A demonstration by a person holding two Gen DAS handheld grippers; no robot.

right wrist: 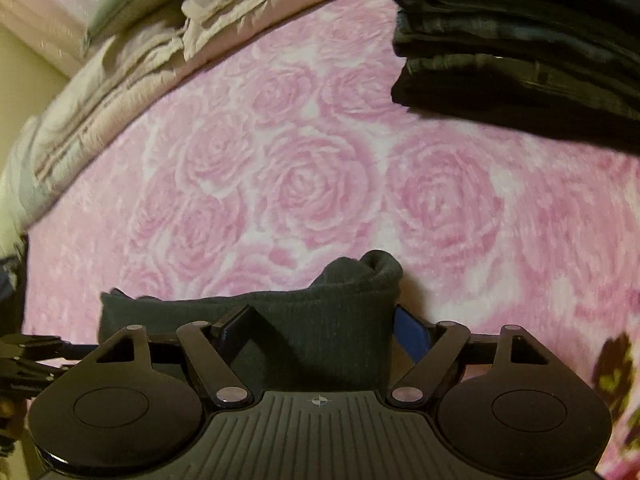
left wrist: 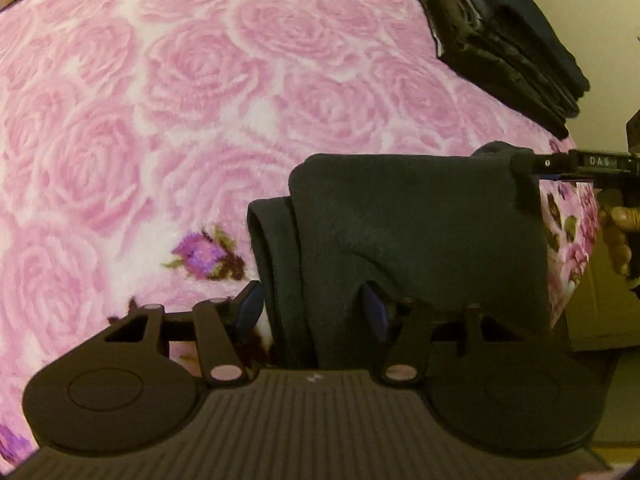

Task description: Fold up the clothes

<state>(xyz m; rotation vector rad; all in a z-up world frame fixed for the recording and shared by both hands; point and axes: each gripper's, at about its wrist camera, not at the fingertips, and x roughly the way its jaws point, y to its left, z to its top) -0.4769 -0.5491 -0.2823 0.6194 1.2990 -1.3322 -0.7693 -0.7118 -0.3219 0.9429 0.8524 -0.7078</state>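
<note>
A dark folded garment (left wrist: 420,220) hangs stretched between both grippers above the pink rose blanket (left wrist: 200,120). My left gripper (left wrist: 312,312) is shut on one thick folded end, with cloth filling the gap between its blue pads. The right gripper (left wrist: 528,166) pinches the far corner at the right edge of the left wrist view. In the right wrist view, the garment (right wrist: 332,292) bunches between the fingers of my right gripper (right wrist: 322,330), which is shut on it. The left gripper (right wrist: 36,354) shows at the far left there.
A stack of folded dark clothes (left wrist: 504,48) (right wrist: 520,60) lies on the blanket near the bed's right edge. Rumpled beige and green bedding (right wrist: 120,48) lines the far side. A person's hand (left wrist: 618,240) holds the right gripper beyond the bed edge.
</note>
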